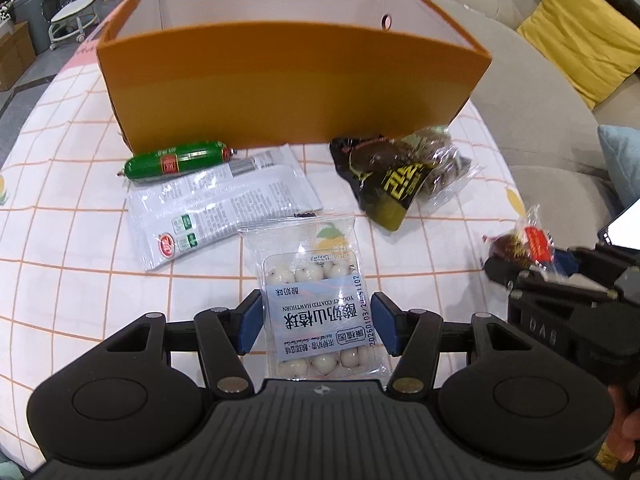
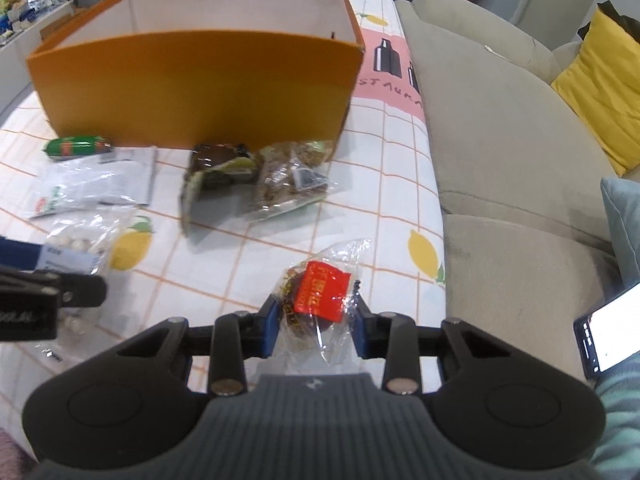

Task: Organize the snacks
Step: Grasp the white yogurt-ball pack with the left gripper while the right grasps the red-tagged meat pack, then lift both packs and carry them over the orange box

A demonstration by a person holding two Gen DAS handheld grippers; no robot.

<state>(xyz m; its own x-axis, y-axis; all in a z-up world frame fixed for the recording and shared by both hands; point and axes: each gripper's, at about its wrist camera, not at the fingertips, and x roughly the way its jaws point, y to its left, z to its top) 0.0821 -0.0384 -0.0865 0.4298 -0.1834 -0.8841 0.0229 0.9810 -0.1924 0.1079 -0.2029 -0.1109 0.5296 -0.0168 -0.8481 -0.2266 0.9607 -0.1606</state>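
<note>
- Living-room setting: grey sofa (image 2: 500, 128) along the right side with a yellow cushion (image 2: 600, 92); a phone (image 2: 608, 332) with a lit screen at the right edge of the right wrist view.
- Worktop (image 1: 60, 240) covered by a white cloth with an orange grid and lemon prints.
- Orange box (image 1: 288, 92), open-topped, white inside, stands at the far side of the worktop. Nothing of its floor is visible from either camera.
- Green sausage (image 1: 176, 160) lies just in front of the box's left part, touching the top edge of a flat white packet (image 1: 216, 208) with printed text.
- Dark wrapper with yellow lettering (image 1: 384, 180) lies in front of the box's right part, overlapping a clear bag of brown pieces (image 1: 440, 160) beside it.
- Left gripper (image 1: 316, 326): blue pads sit on either side of the yoghurt hawthorn pack (image 1: 316, 296), a clear pack of white balls with a pale blue label. Pads at or against the pack's edges; contact looks made, grasping it. Pack lies near the worktop's front, label upside down to camera.
- Right gripper (image 2: 316, 328): clenched on the red-label snack (image 2: 320, 296), a dark round sweet in crinkled clear wrap, pinched between both pads. It is at the worktop's right front, near the sofa edge.
- Both grippers are side by side, well short of the box.
</note>
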